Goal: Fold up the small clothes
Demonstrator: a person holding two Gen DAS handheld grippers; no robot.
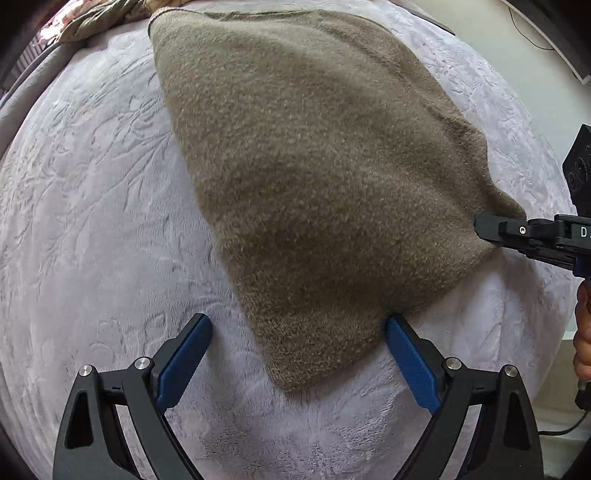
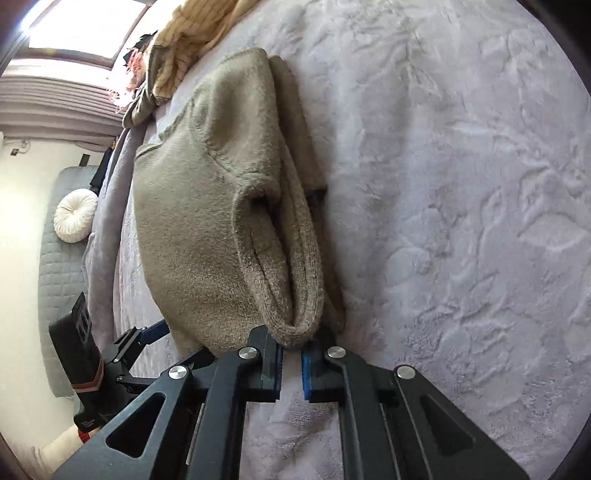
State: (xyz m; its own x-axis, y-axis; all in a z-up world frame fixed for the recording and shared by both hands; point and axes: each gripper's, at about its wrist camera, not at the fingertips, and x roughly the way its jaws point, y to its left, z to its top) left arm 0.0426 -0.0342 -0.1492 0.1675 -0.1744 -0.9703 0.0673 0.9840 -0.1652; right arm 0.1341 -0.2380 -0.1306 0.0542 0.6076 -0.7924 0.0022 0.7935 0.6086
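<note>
A fuzzy brown sweater (image 1: pixel 314 166) lies on a lavender plush blanket (image 1: pixel 92 221). My left gripper (image 1: pixel 298 325) is open just above the blanket, and the sweater's near corner lies between its blue pads (image 1: pixel 184 362) without touching them. At the sweater's right edge my right gripper (image 1: pixel 487 227) is shut on the fabric. In the right wrist view the right gripper (image 2: pixel 293 349) pinches a rolled, ribbed edge of the sweater (image 2: pixel 192 221), which stretches away over the blanket (image 2: pixel 461 184). The left gripper's fingers (image 2: pixel 157 328) show at the lower left, beside the sweater.
A heap of other clothes (image 1: pixel 96 22) lies at the blanket's far edge, with a yellowish knit (image 2: pixel 192 33) among them. Beyond the bed stand a grey quilted seat (image 2: pixel 55 288) and a round white cushion (image 2: pixel 75 216). A person's hand (image 1: pixel 583 332) holds the right gripper.
</note>
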